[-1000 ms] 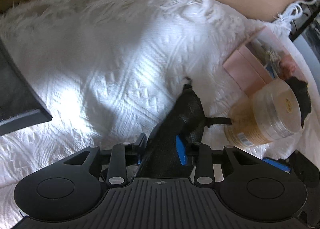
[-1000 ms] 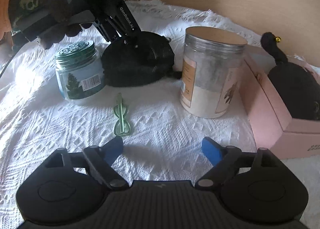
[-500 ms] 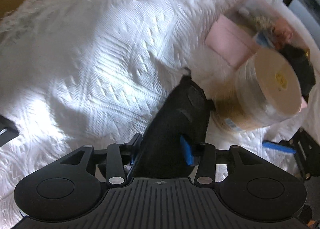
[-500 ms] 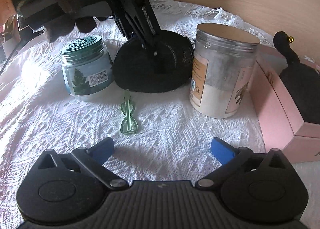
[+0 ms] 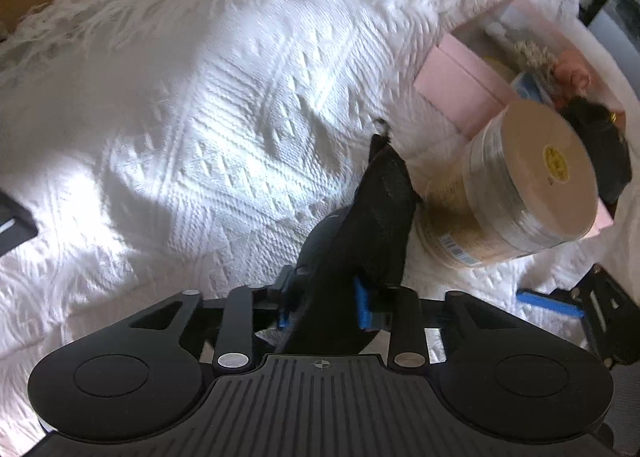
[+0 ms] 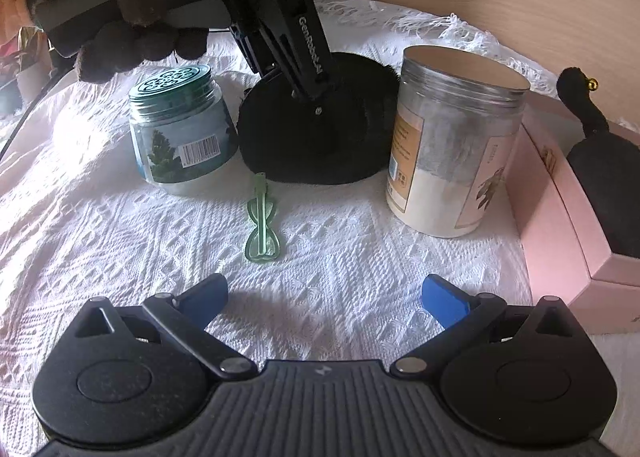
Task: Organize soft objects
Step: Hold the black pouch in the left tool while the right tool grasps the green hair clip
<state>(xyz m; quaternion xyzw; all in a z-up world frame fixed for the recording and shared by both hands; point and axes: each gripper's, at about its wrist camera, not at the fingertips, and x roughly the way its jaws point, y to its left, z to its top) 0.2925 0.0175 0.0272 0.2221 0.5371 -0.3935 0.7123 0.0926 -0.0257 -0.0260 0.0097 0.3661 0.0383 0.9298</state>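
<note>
The left wrist camera looks steeply down from close above the white knitted cloth [image 5: 224, 129], over its own gripper [image 5: 322, 307], toward the wooden edge at the far side. The right wrist camera sits low and near the cloth [image 6: 360, 241], facing almost level across it toward the left gripper [image 6: 308, 97] and the wooden wall behind. Both views share the black soft pouch [image 5: 372, 225] [image 6: 340, 153], the clear powder jar [image 5: 516, 193] [image 6: 452, 145] beside it and the pink box [image 5: 460, 85] [image 6: 560, 217].

A home: white knitted throw [image 6: 340, 257], jars, pink box [image 6: 560, 217].
</note>
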